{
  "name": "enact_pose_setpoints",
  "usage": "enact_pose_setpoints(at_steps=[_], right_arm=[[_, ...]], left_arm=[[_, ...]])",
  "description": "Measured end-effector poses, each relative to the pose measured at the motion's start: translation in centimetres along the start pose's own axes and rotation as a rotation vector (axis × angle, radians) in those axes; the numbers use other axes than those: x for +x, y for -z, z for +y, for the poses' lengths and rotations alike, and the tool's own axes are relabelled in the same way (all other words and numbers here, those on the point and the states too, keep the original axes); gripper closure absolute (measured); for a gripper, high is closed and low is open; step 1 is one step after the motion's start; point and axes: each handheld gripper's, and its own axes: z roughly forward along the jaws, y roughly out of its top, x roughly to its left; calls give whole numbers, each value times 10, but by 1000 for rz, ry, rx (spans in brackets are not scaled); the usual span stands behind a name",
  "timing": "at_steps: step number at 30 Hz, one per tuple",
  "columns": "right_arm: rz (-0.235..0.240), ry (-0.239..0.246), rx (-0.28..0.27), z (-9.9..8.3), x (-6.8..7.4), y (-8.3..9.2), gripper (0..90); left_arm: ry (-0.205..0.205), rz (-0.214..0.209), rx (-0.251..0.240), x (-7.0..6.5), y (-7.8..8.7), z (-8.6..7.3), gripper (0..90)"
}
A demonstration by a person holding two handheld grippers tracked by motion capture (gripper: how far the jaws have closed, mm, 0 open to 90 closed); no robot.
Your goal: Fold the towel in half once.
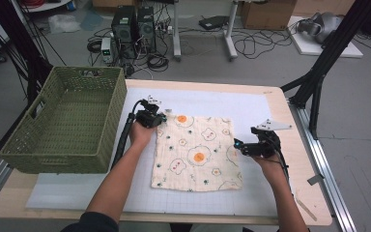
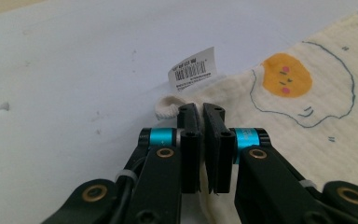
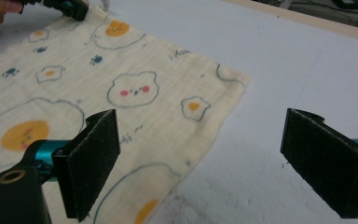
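A cream cloth (image 1: 198,154) printed with fried eggs and bear faces lies flat on the white mat (image 1: 222,99). My left gripper (image 1: 163,118) sits at the cloth's far left corner. In the left gripper view my left gripper (image 2: 201,111) is shut on the cloth's edge (image 2: 307,116), right beside its hanging loop (image 2: 165,106) and white barcode label (image 2: 192,70). My right gripper (image 1: 236,145) hovers at the cloth's right edge. Its jaws stand wide open in the right gripper view (image 3: 200,140), one pad over the cloth (image 3: 98,93) and the other over bare mat, with nothing between them.
A green woven basket (image 1: 110,111) stands on the table's left side, close to my left hand. The wooden table edge (image 1: 290,121) runs along the right. Beyond the table, computers and cables lie on the floor (image 1: 140,29).
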Motion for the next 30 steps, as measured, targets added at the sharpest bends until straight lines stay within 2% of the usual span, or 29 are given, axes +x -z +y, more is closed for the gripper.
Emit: enact_pose_setpoints(at_steps=[3,5,6,8,11,15,17,18,19,22,24,26,27,28,30], right_arm=[[0,-18,28,10,-7,-16,111],[14,-50,70,18,-13,-32,111],[18,-59,71,21,-15,-38,111],[29,-64,85,27,-18,-51,111],[14,-72,120,33,-23,-70,121],[-41,-71,123,42,-29,-86,249],[-37,-63,122,46,-30,-92,321],[-33,-57,134,47,-31,-96,335],[-36,-48,171,48,-32,-101,360],[-37,-35,200,47,-33,-110,456],[-35,-42,234,42,-35,-115,467],[-27,-71,228,39,-37,-116,488],[-30,-68,230,39,-37,-115,540],[-28,-46,236,40,-37,-114,622],[-11,-36,244,40,-35,-113,718]], left_arm=[[24,-5,-21,2,1,-3,856],[28,-7,-26,3,2,-4,858],[24,-8,-24,3,2,-4,858],[28,-7,-23,5,4,-4,858],[49,-12,-36,7,5,-5,858],[54,-13,-41,7,5,-5,858],[65,-14,-40,7,3,-5,857],[64,-12,-40,7,3,-5,857],[64,-13,-40,7,4,-5,857],[61,-12,-42,8,5,-5,857],[63,-11,-41,9,5,-5,857],[61,-9,-40,9,5,-5,857],[63,-8,-39,10,5,-6,857],[66,-9,-39,10,4,-6,857],[63,-9,-37,10,4,-6,858]])
